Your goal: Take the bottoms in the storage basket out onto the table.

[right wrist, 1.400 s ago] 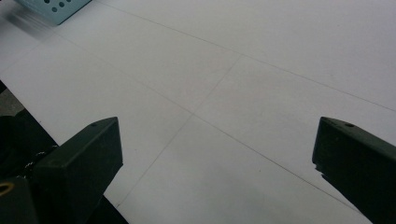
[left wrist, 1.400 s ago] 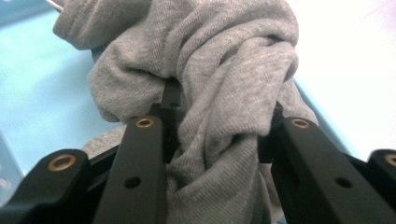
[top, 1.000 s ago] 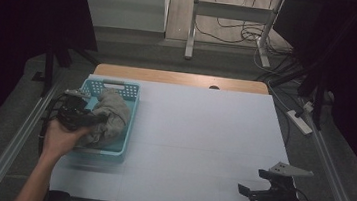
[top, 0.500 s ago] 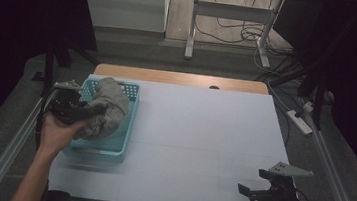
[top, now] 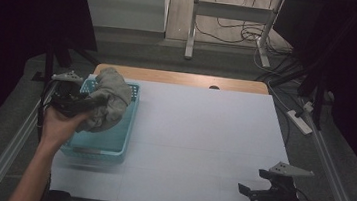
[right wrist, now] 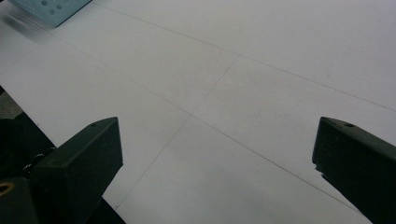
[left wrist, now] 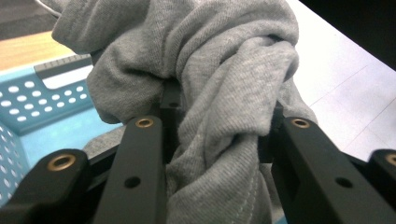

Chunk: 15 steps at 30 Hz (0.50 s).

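grey garment (top: 108, 104) is clamped by left gripper (top: 83, 105) above blue basket (top: 111, 146); right gripper (top: 252, 193) waits released. next: likely clear basket rim.

Setting reads as a lab or test bay, not a home. A white sheeted table (top: 202, 143) stands under a fixed overhead camera, flanked by metal rails (top: 4, 162) and dark curtaining (top: 19, 18). Loose cables (top: 234, 33) and a power strip (top: 301, 121) lie on the grey floor, near a bare metal stand (top: 192, 26) behind.
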### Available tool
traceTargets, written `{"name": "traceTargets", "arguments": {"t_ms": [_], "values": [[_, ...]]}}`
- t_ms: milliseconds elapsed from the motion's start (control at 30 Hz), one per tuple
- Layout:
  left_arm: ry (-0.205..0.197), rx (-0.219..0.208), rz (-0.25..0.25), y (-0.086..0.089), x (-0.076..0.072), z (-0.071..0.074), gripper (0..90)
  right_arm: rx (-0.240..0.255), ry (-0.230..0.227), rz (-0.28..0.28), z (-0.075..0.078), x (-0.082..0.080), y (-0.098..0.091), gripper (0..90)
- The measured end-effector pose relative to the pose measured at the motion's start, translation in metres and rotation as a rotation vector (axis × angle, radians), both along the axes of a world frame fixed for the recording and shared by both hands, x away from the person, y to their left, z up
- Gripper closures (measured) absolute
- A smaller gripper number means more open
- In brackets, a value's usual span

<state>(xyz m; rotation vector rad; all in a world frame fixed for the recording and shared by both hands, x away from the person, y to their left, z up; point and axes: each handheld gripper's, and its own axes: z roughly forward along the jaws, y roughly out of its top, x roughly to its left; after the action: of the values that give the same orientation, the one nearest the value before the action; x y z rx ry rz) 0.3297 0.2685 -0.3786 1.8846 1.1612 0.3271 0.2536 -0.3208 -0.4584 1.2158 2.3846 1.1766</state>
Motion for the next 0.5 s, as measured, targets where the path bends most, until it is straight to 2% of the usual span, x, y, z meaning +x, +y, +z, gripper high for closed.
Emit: {"name": "traceTargets", "arguments": {"t_ms": [500], "values": [[-0.039,0.012,-0.068,-0.029,0.010,0.018,65.0,0.002,-0.003,0.000,0.000,0.000,0.000,2.0]]}}
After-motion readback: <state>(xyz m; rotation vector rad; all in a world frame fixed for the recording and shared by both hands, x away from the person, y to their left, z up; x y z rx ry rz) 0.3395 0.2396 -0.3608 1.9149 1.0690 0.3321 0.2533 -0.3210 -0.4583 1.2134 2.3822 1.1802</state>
